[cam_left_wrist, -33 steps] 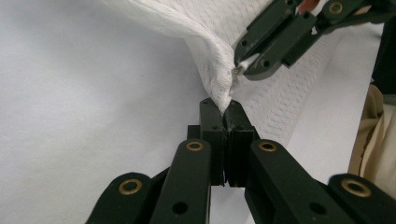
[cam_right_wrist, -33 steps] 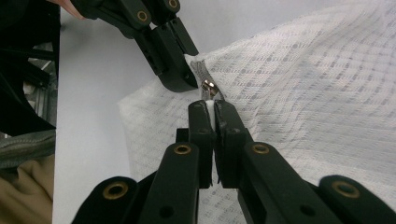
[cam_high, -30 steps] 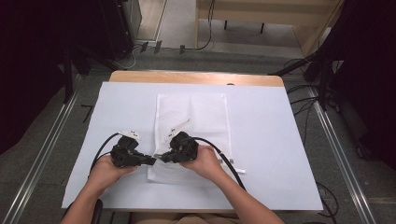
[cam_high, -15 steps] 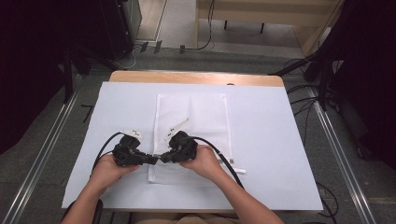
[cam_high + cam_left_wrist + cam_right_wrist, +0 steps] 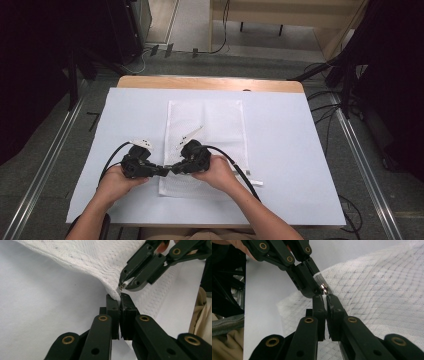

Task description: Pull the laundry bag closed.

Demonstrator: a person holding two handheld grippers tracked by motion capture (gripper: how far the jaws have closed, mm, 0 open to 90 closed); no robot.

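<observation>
**Mesh bag pinched at its near-left edge**

White sheeting covers the table (image 5: 280, 165), which stands on a grey floor among dark racks and cables. On it the white mesh bag (image 5: 215, 130) lies flat, its long axis running from the near edge toward the far edge, left of centre. The left gripper (image 5: 164, 171) and right gripper (image 5: 175, 169) meet tip to tip at the bag's near-left edge, each clamped on fabric. Up close, the right gripper view shows a small metal zipper pull (image 5: 323, 288) beside the left gripper's tips.

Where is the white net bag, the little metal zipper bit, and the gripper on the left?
white net bag (image 5: 220, 120), high view, bare mesh.
metal zipper bit (image 5: 323, 288), right gripper view, shiny tab.
left gripper (image 5: 119, 302), left gripper view, between fingertips.
</observation>
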